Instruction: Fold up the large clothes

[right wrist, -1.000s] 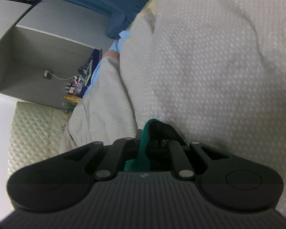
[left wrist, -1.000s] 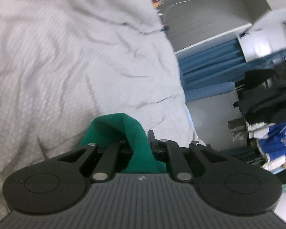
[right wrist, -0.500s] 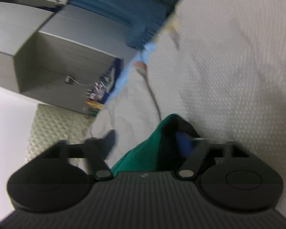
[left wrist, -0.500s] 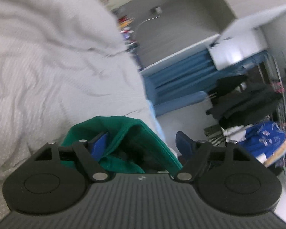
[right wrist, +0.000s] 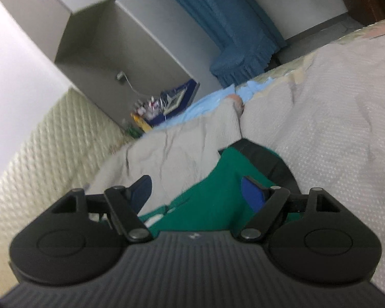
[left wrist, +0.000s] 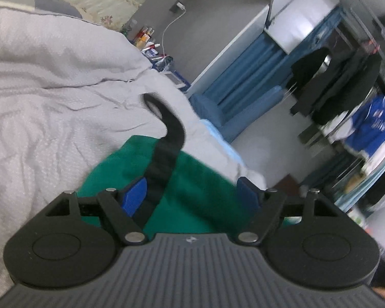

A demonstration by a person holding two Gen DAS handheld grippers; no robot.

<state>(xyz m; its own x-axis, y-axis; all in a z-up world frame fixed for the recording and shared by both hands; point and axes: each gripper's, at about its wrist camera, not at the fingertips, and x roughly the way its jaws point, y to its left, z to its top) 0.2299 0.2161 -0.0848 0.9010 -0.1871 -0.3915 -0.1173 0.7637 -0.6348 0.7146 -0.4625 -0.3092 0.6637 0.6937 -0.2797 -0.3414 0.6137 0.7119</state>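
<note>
A green garment (left wrist: pixel 192 179) with a black strap or trim (left wrist: pixel 166 143) lies on the grey-white bedspread (left wrist: pixel 51 118). My left gripper (left wrist: pixel 192 195) is open just above it, blue pads (left wrist: pixel 134 197) spread to either side of the cloth. In the right wrist view the same green garment (right wrist: pixel 218 192) with its black band (right wrist: pixel 269 161) lies below my right gripper (right wrist: pixel 196 192), which is also open, with its blue pad (right wrist: pixel 252 192) over the cloth. Neither gripper holds anything.
The bed's edge with a light blue sheet (left wrist: pixel 223 143) is close on the right. Beyond it are a blue skirted chair (right wrist: pixel 238 51), a grey cabinet (right wrist: pixel 131 38), a nightstand with bottles (left wrist: pixel 151 43) and a rack of hanging clothes (left wrist: pixel 346 82). A quilted headboard (right wrist: pixel 38 141) stands left.
Both grippers were shut on the green garment a second ago and have opened, letting it drop onto the bed. Both have tilted up and drawn back, showing more of the room.
</note>
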